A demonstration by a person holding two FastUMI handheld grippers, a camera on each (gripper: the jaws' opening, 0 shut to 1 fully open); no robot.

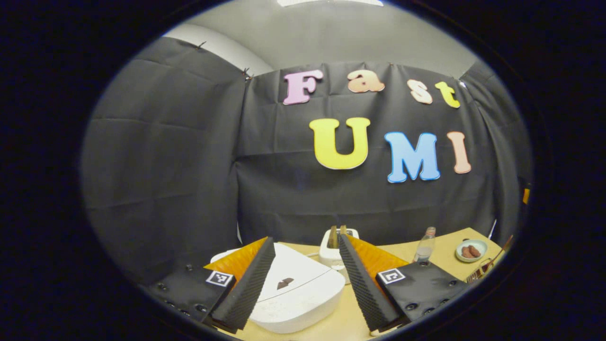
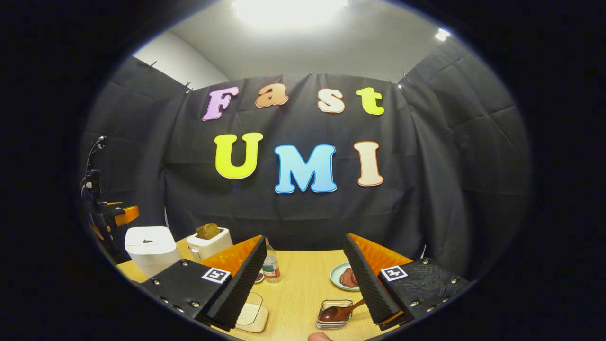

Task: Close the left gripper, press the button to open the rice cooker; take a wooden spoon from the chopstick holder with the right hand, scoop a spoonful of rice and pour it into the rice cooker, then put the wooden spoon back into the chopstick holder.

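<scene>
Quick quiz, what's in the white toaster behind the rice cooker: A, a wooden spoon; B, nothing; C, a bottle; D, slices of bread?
D: brown slices of bread stick up out of the toaster, which stands behind the closed rice cooker; the left gripper view also shows them in its slots.

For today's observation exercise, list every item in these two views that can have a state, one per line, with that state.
rice cooker: lid shut
toaster: bread in the slot
left gripper: open, over the cooker
right gripper: open, holding nothing
wooden spoon: lying in a small glass dish
bottle: upright
plate: holds brown pieces
</scene>
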